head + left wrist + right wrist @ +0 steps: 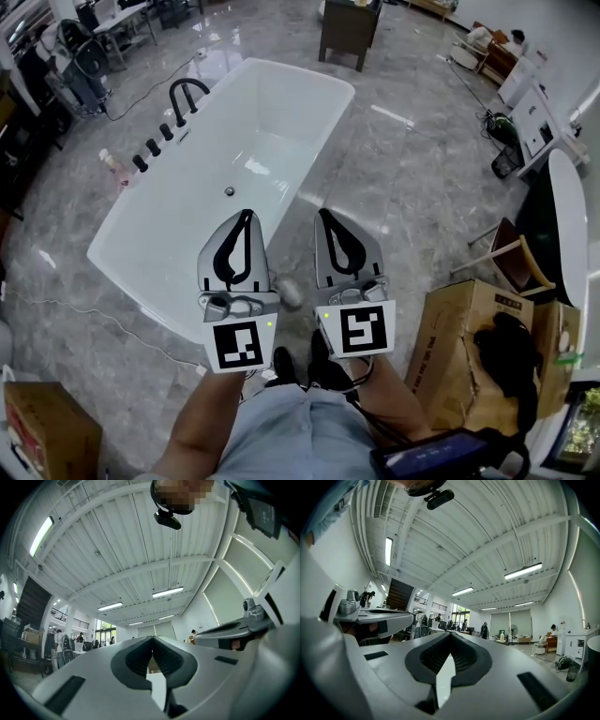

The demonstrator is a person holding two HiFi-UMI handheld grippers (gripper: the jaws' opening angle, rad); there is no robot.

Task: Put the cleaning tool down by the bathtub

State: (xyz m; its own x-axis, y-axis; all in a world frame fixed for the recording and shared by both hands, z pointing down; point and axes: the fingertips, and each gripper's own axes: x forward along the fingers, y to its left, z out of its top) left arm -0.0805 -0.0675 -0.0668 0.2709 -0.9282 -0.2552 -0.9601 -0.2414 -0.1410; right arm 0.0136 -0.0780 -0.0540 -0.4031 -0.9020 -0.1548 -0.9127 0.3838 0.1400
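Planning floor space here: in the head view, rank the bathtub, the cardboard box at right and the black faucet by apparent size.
bathtub
cardboard box, helped by being nearer the camera
black faucet

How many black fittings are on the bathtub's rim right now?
4, all on the left rim of the bathtub in the head view: an arched spout at the far end, then three small knobs in a row toward the person. None looks hidden.

Silver left gripper [246, 216] and right gripper [324, 216] have black-lined fingers [225, 259] and marker cubes [236, 345].
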